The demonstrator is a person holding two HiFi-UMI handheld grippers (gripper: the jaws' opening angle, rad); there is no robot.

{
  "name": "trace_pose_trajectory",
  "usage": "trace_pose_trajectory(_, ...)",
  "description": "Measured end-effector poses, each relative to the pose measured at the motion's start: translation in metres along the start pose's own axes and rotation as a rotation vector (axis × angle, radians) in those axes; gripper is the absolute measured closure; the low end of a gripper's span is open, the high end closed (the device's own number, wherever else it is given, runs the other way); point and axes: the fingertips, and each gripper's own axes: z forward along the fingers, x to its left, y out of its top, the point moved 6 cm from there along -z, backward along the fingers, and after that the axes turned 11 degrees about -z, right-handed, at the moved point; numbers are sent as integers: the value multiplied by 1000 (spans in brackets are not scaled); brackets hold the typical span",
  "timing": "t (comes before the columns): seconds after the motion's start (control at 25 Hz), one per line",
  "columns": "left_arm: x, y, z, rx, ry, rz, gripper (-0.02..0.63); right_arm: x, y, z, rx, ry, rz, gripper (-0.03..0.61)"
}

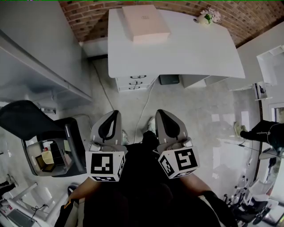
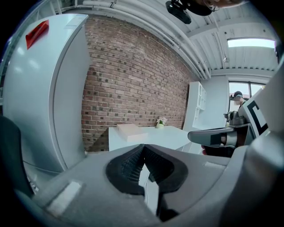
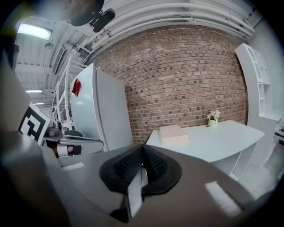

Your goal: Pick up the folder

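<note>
Left gripper [image 1: 114, 116]: jaws clenched, ribbed pads meeting at the tip, nothing between them. It touches nothing, is held in the air above the floor, and points toward the desk [image 1: 195, 53].

Right gripper [image 1: 161, 115]: same state. Jaws pressed together, empty, no contact with anything. It sits beside the left gripper, close but apart.

Folder [image 1: 145, 23]: pale and thick, lying flat on the far left part of the white desk, near the brick wall [image 1: 88, 13]. Well apart from both grippers.

Flower pot [image 1: 207, 17]: small, at the desk's far right corner, apart from the folder.

Both gripper views show the folder ahead, beyond the closed jaw tips.
</note>
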Motion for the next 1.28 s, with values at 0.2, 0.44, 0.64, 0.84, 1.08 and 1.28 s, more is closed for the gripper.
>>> trace_pose_trajectory(0.2,-14,4,16,-5,19,-1,612,-29,2,4,-1,-9,24,577)
trace_pose_trajectory(0.44,-29,8,37,-8,76,-9,612,-60,4,17,-3,31,34,577)
trace_pose_trajectory(0.64,-43,11,58,-15,110,1,612,-88,1,28,-11,58,47,577)
trace_pose_trajectory(0.84,-65,17,86,-23,127,13,612,-122,0,33,-25,74,56,577)
trace_pose_trajectory(1.08,-93,25,115,-36,139,26,612,-160,-1,35,-36,89,62,577)
trace_pose_trajectory(1.28,-115,25,130,-35,148,37,612,-184,-4,33,-40,104,70,577)
